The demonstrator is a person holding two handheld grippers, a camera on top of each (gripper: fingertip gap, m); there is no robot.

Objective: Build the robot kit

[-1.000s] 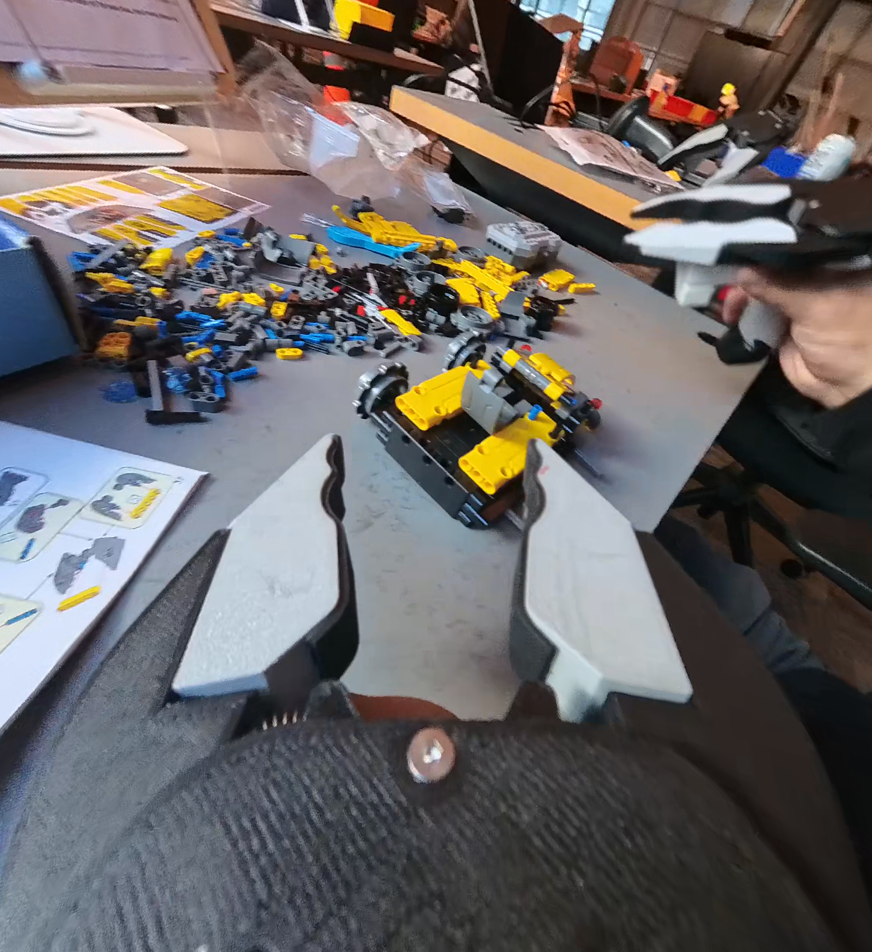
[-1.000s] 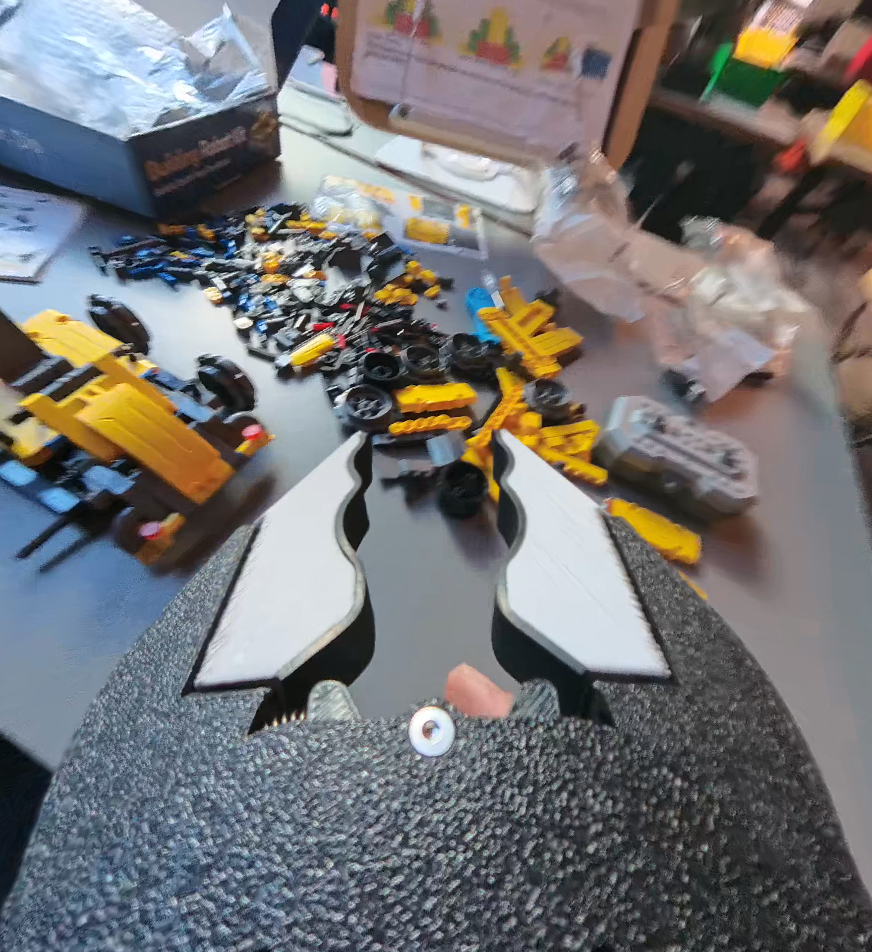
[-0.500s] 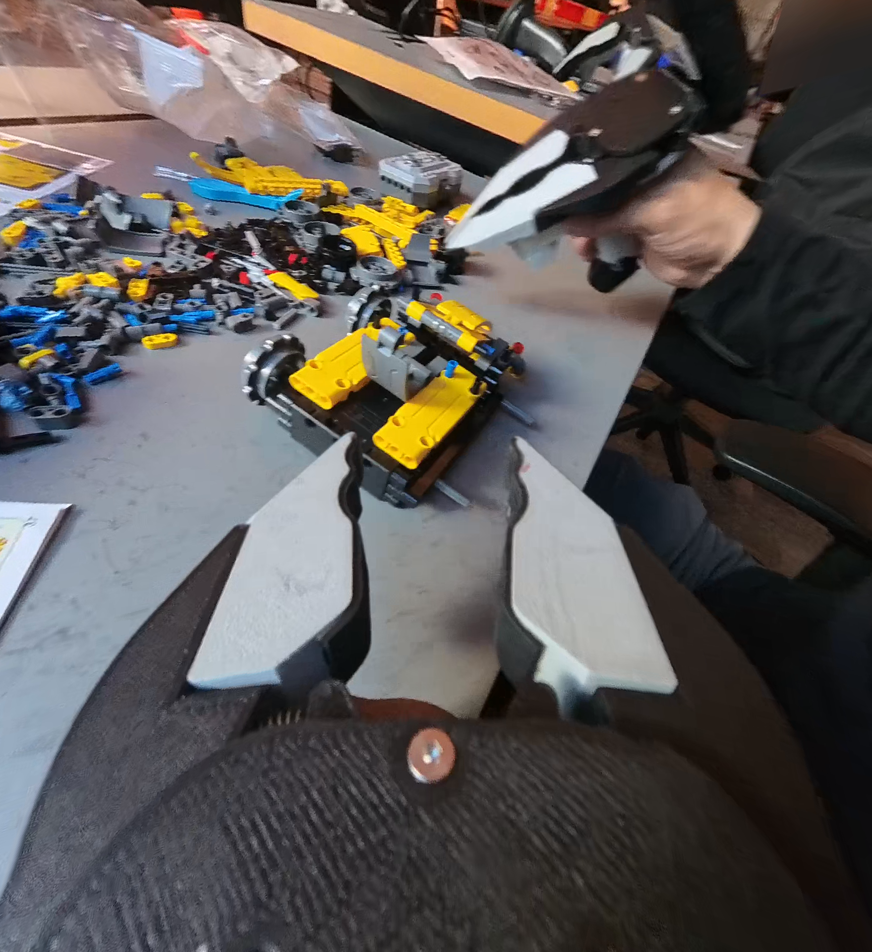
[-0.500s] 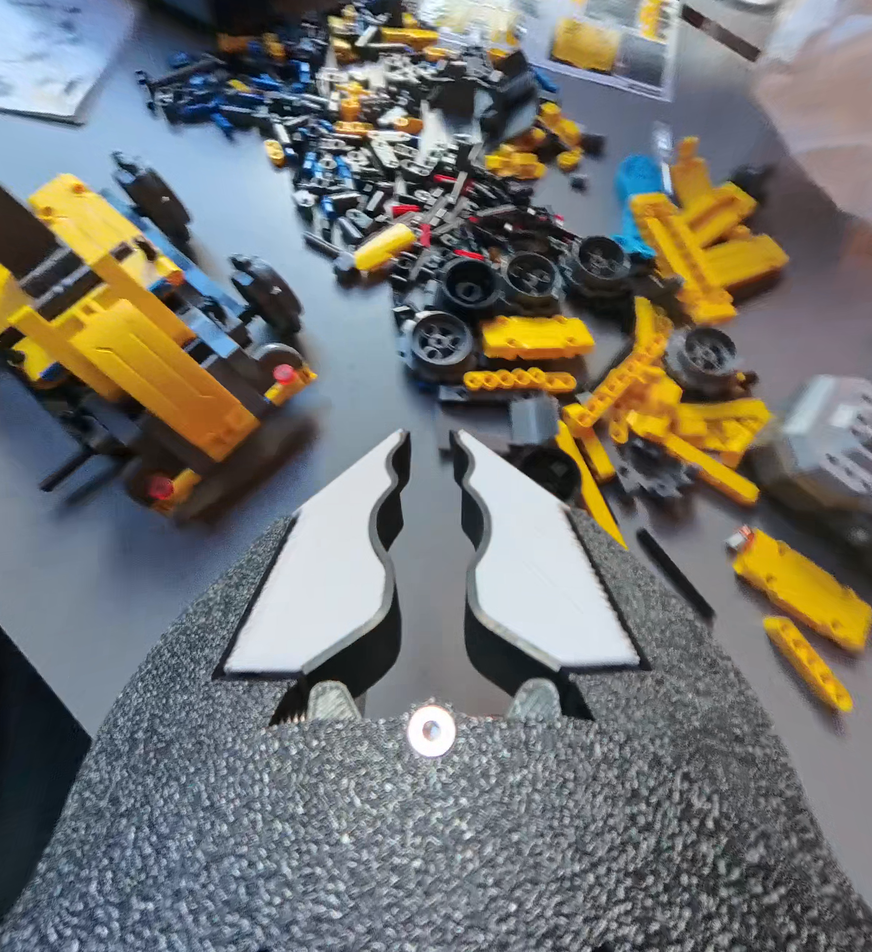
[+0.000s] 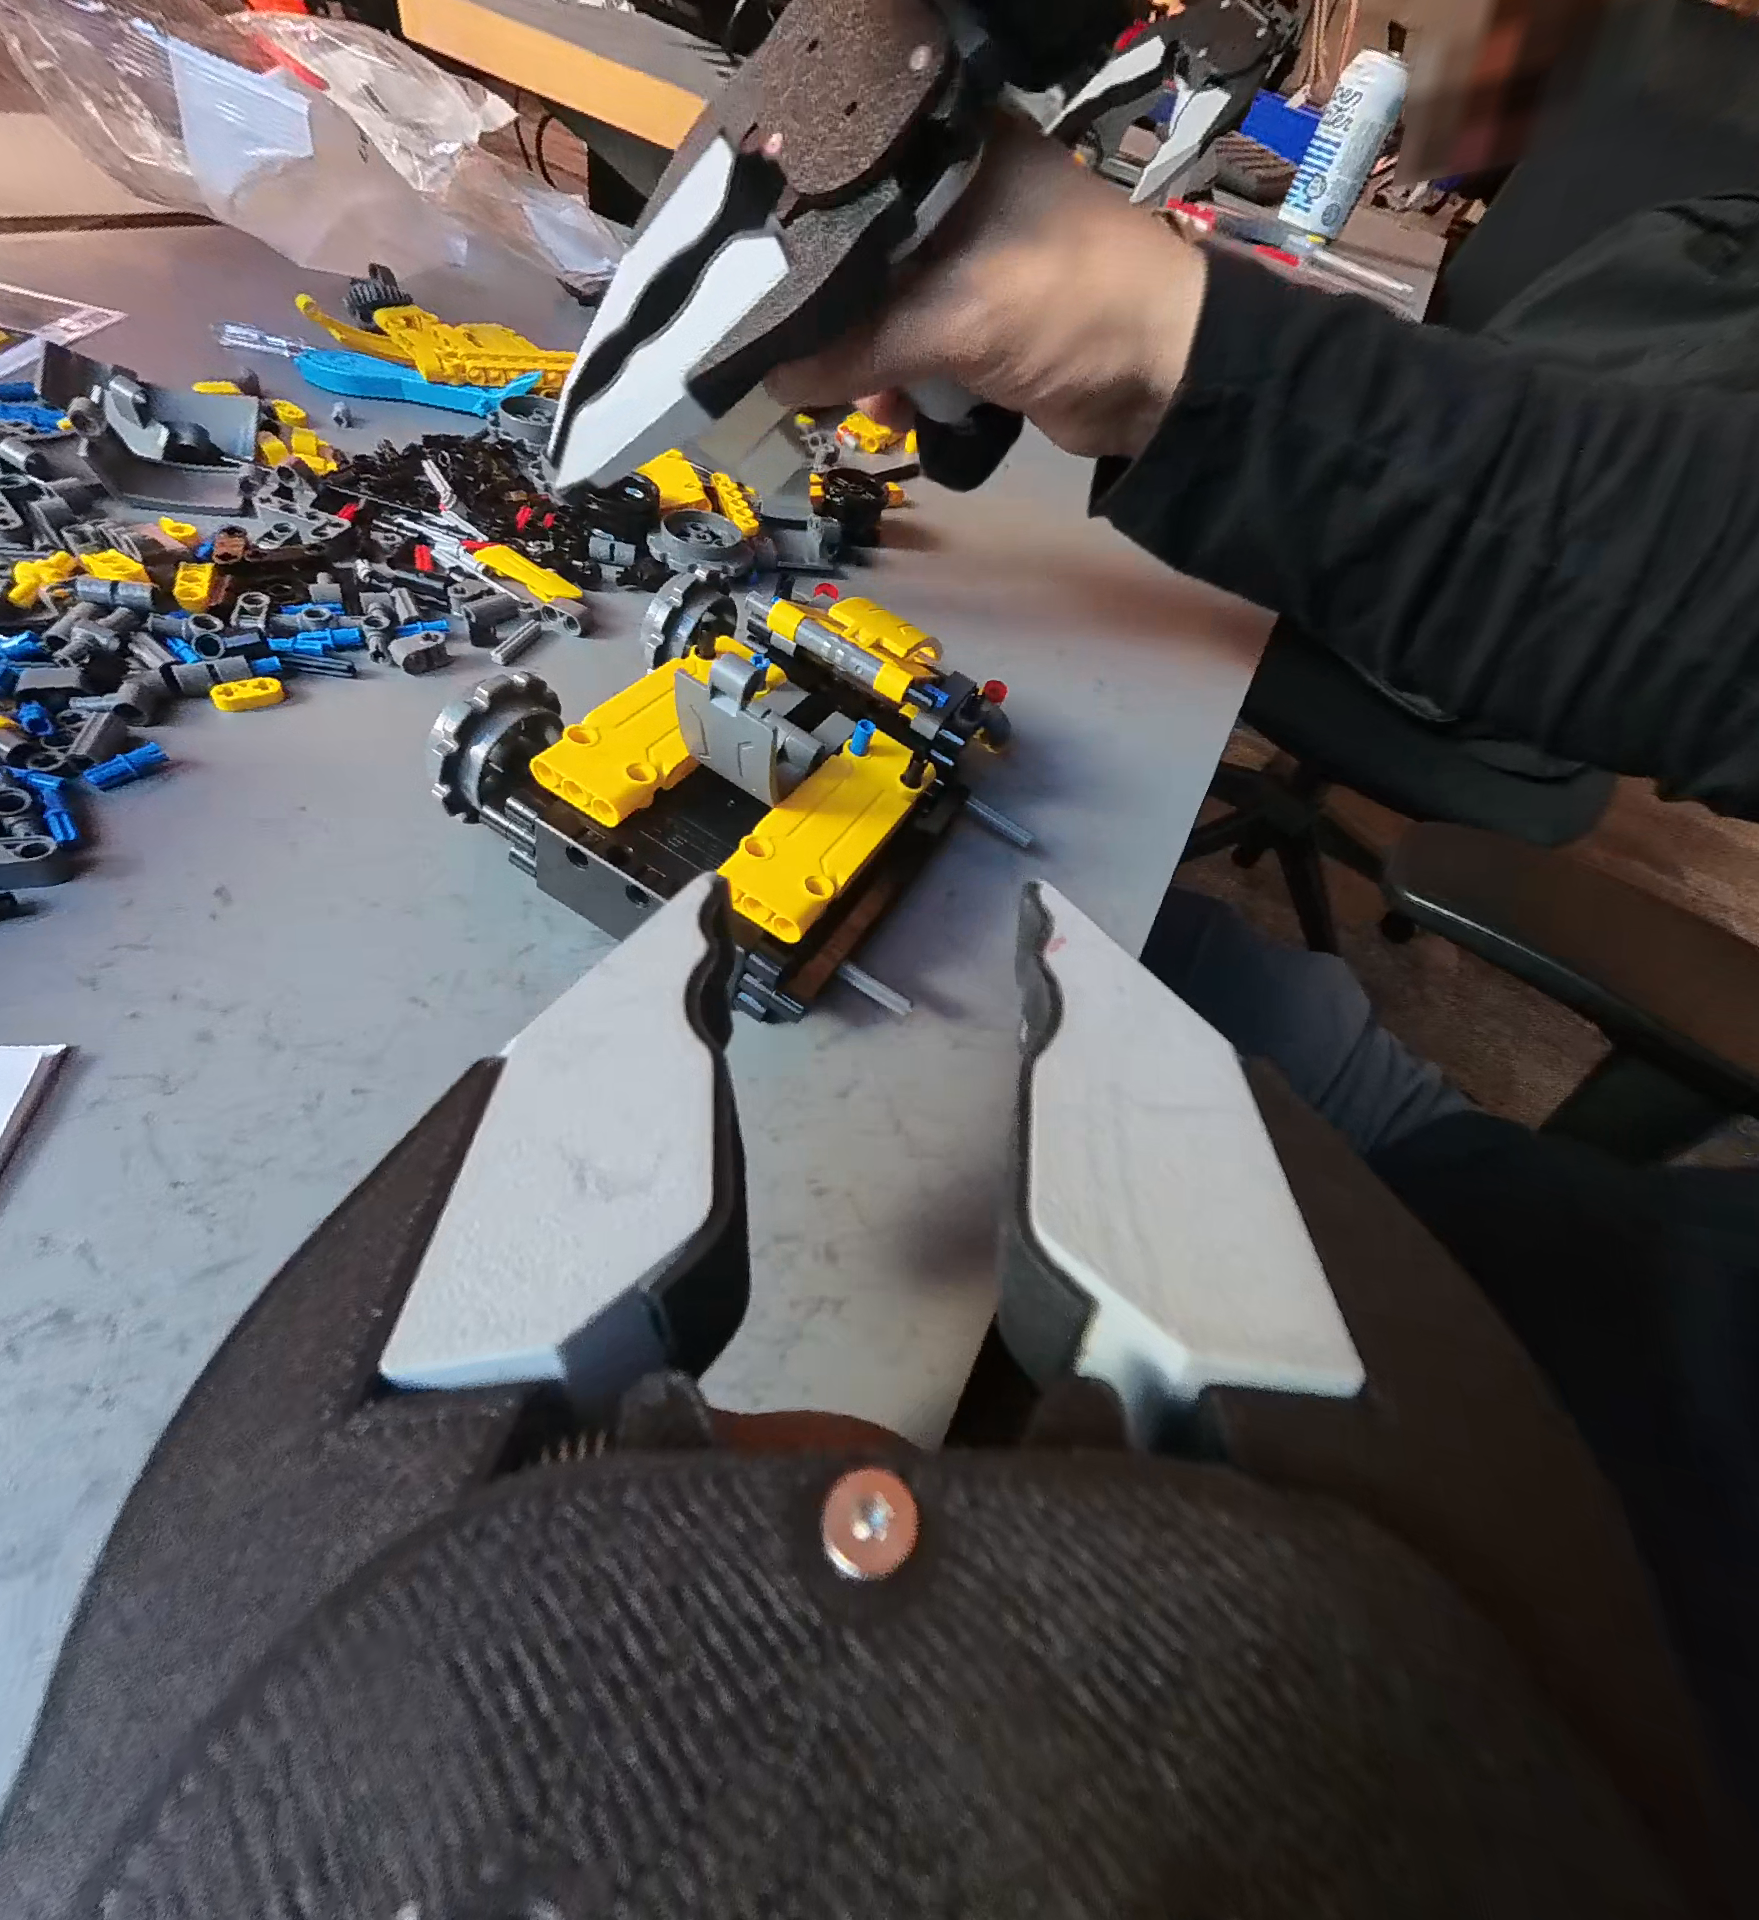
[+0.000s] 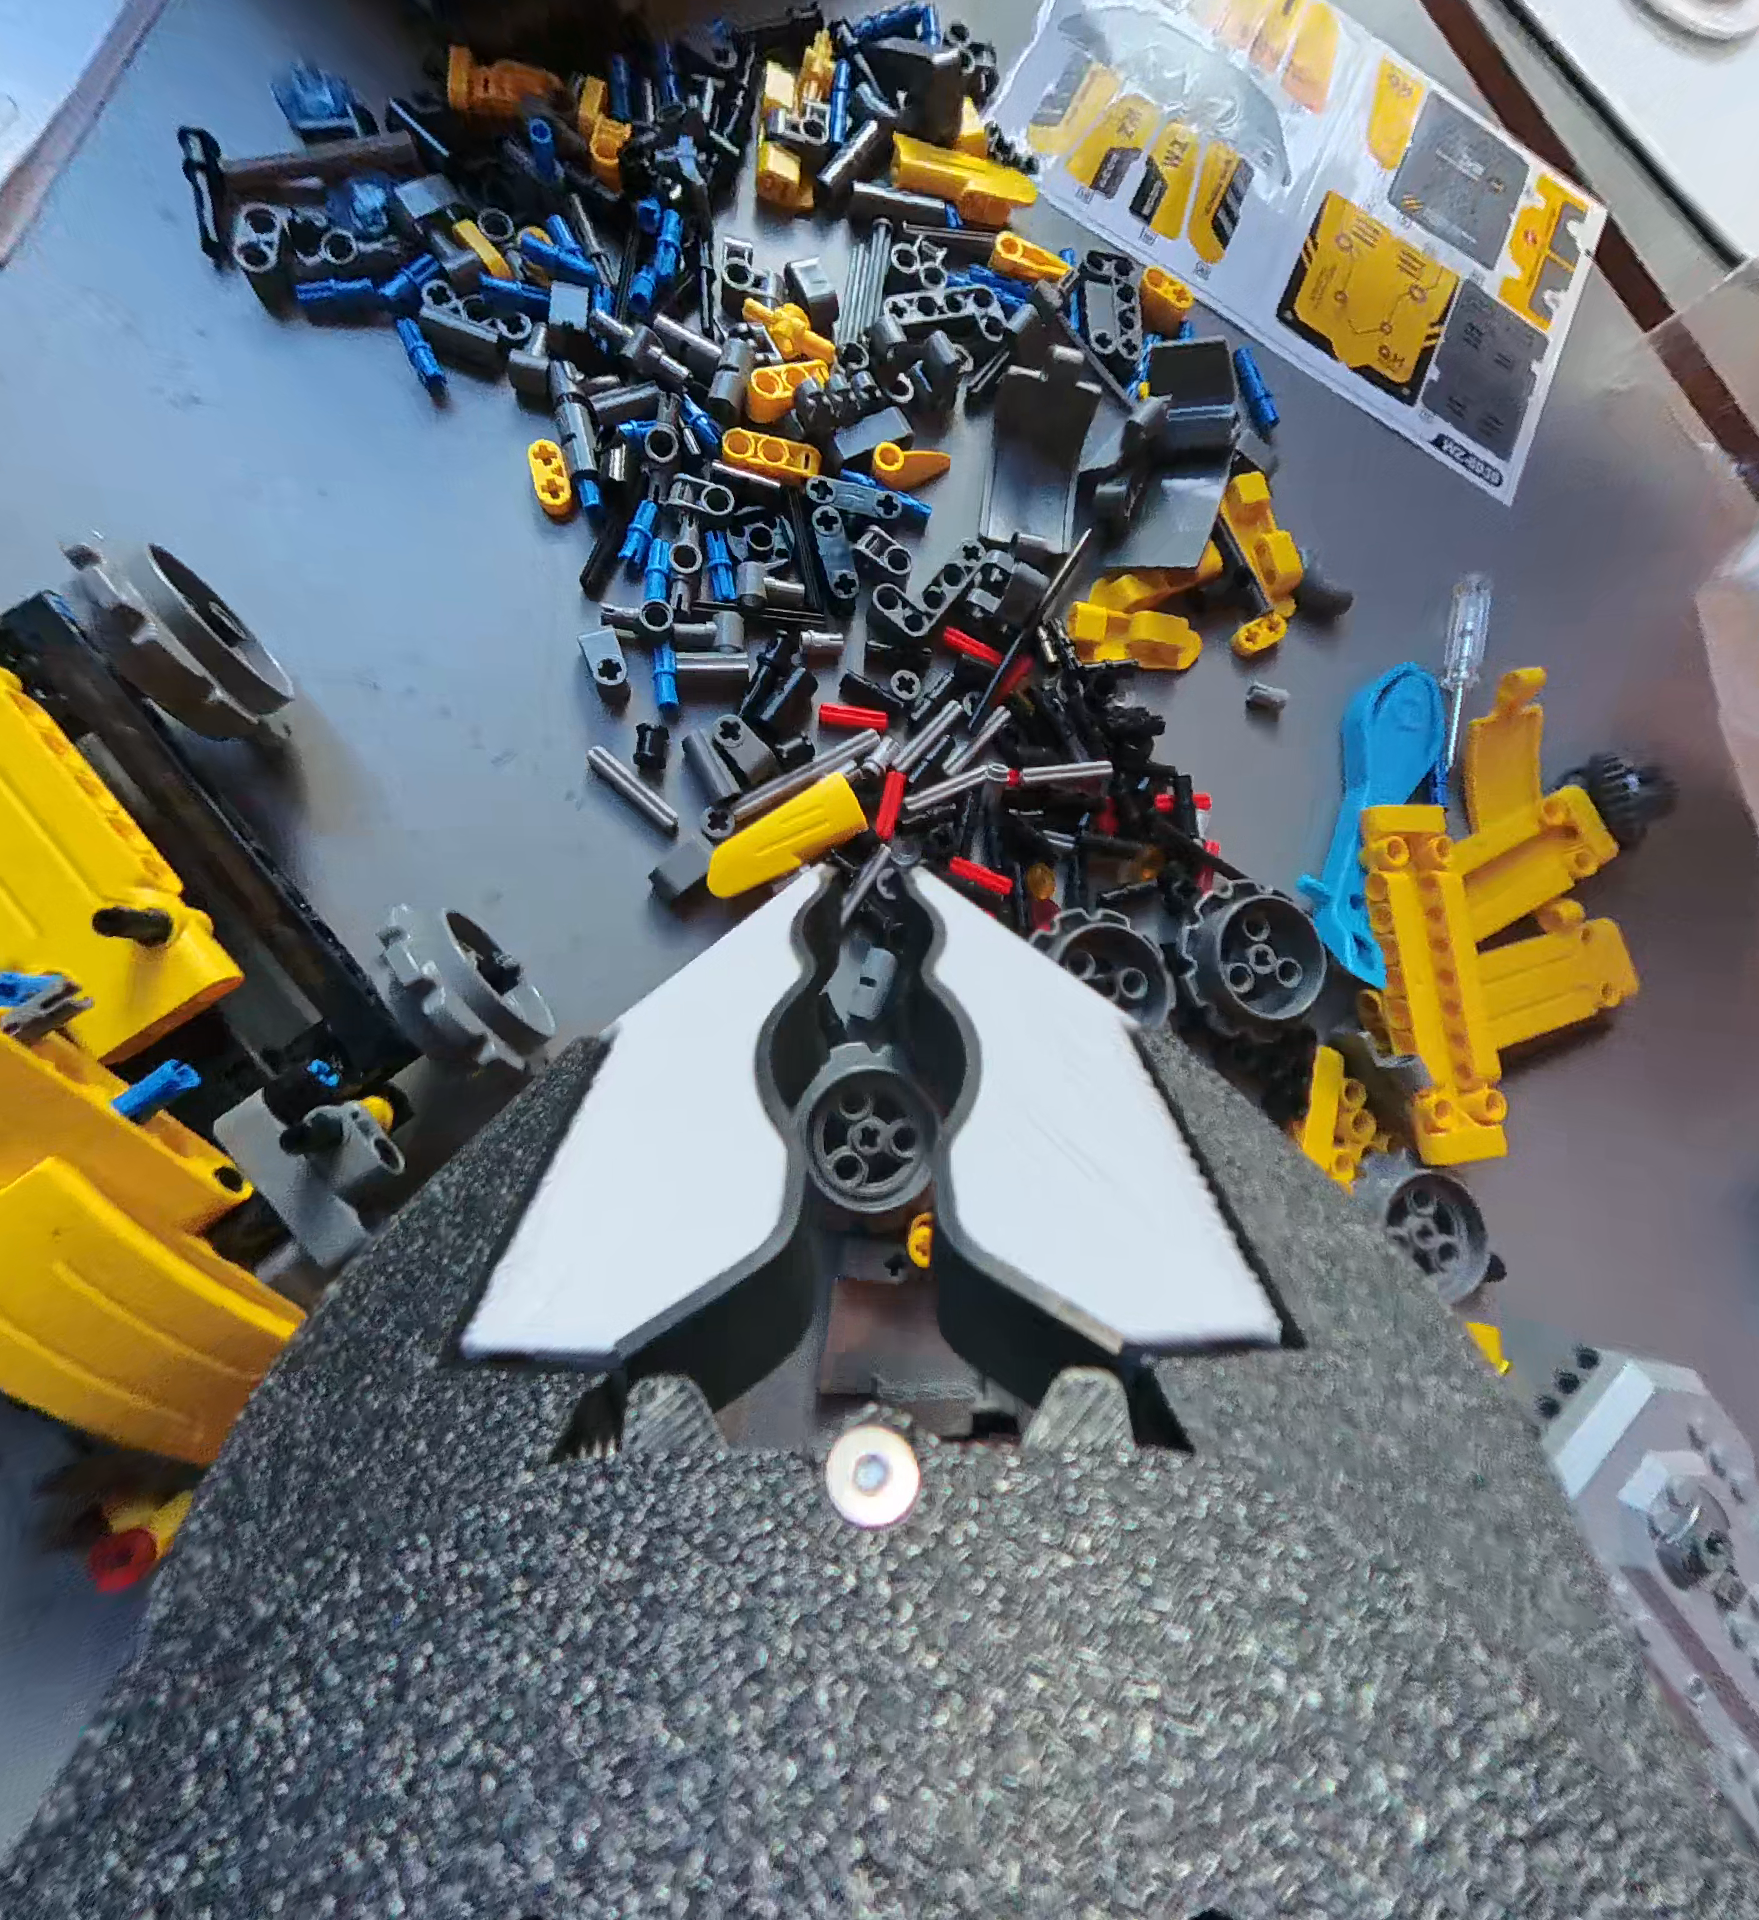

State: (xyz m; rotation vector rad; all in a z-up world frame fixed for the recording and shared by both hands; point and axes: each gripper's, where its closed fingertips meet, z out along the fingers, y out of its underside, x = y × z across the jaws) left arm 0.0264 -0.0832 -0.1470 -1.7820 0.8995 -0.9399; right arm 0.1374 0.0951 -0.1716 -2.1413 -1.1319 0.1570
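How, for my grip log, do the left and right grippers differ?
The left gripper has its fingers wide apart with nothing between them; the right gripper has them nearly closed, with a grey wheel hub showing in the gap. The left gripper points at the half-built yellow vehicle; the right gripper points down into the pile of loose parts. Both have pale fingers and black textured bodies.

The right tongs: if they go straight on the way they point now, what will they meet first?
Probably the pile of loose black and red pins just past the tips of the right tongs, which point steeply down at it; depth is unclear.
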